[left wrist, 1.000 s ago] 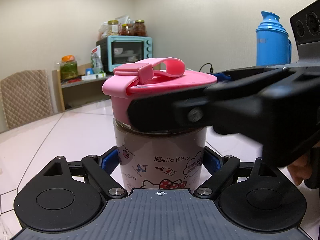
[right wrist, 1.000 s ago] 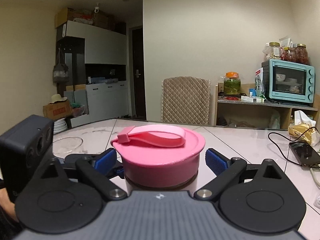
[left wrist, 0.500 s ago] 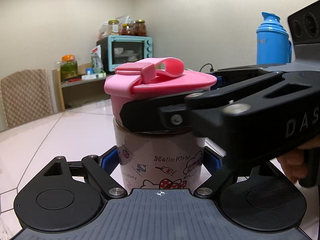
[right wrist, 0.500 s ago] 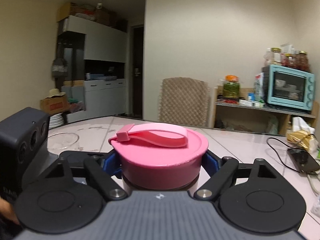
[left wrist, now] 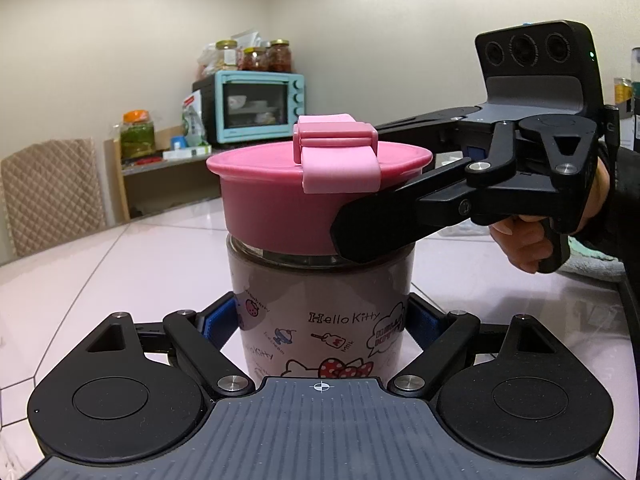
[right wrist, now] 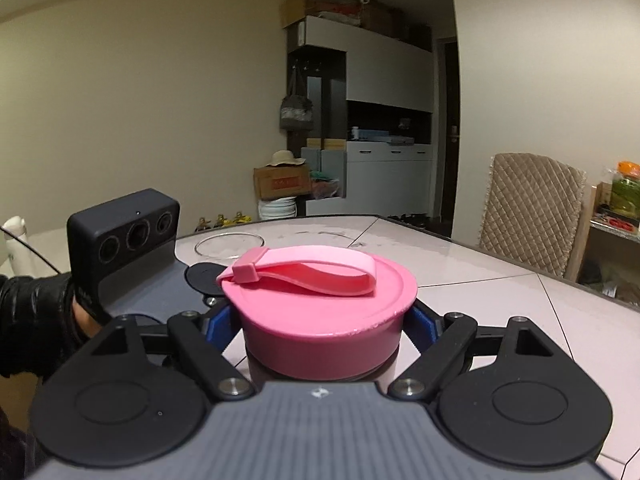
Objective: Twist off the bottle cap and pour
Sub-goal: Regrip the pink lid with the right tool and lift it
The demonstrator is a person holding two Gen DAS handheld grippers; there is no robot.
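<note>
Left tool (left wrist: 322, 322): clamped on the body of the Hello Kitty bottle (left wrist: 320, 312), blue pads (left wrist: 212, 322) pressed to both flanks low down. Bottle upright on the pale counter (left wrist: 120, 264), long axis vertical, mouth and pink cap (left wrist: 316, 204) pointing straight up. Printed face turned toward the left wrist camera; strap hinge (left wrist: 334, 140) on the same near side, carry loop (right wrist: 308, 274) lying flat across the cap top.

Right tool (right wrist: 326, 322): closed around the cap skirt, pads hugging it on either side, reaching in from the right in the left wrist view, fingers roughly level.

Likely trouble from here:
- Slip of the right pads on the smooth tapered skirt, caused by a shallow, low purchase near the cap's bottom edge; twist then wasted.
- Spin of the whole bottle inside the left grip, caused by torque beating friction on the glossy printed wall.
- Tipping, caused by any sideways pull at the top while held only low on the body.
- Spill on release, caused by a sudden jerk once the thread lets go; fill level not visible.
- Glass bowl (right wrist: 230, 244) well apart behind, presumably the pour target, so a long carry after opening.
</note>
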